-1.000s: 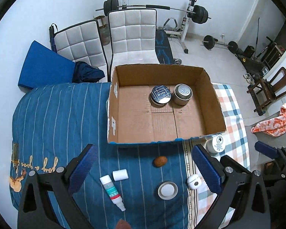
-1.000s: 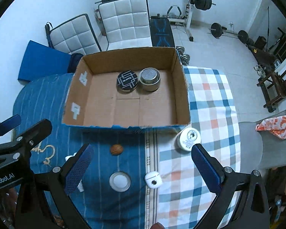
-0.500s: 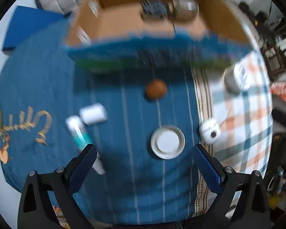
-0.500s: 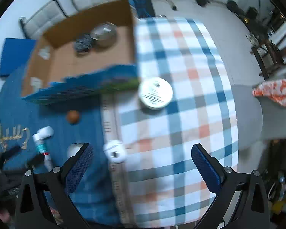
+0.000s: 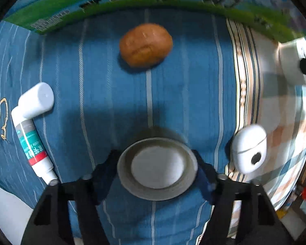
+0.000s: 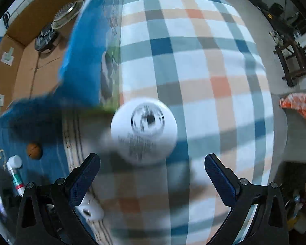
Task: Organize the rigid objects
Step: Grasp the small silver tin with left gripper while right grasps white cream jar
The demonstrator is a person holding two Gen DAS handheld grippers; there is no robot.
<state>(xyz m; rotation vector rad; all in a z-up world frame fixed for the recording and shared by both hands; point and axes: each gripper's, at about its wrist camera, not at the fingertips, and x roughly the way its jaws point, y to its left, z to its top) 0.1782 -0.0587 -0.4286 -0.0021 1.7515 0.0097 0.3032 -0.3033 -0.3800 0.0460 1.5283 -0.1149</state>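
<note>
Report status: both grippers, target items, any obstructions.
Left gripper straddling round tin, contact unclear. Right gripper open, short of white jar. Nothing in the way.

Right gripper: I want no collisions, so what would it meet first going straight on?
Probably the white round jar, which lies ahead between the open right gripper fingers; blur makes depth uncertain.

- both fisheye views bend hard at the edges, with black corners.
- left wrist view is fairly sharp, cool and dim; a broad dark shadow lies over the blue striped cover (image 5: 185, 94) around the round tin (image 5: 157, 167).
- right wrist view is smeared by motion: the white jar (image 6: 144, 131) and box wall (image 6: 87, 47) blur.
- the checked cloth (image 6: 204, 61) is evenly lit, soft.
</note>
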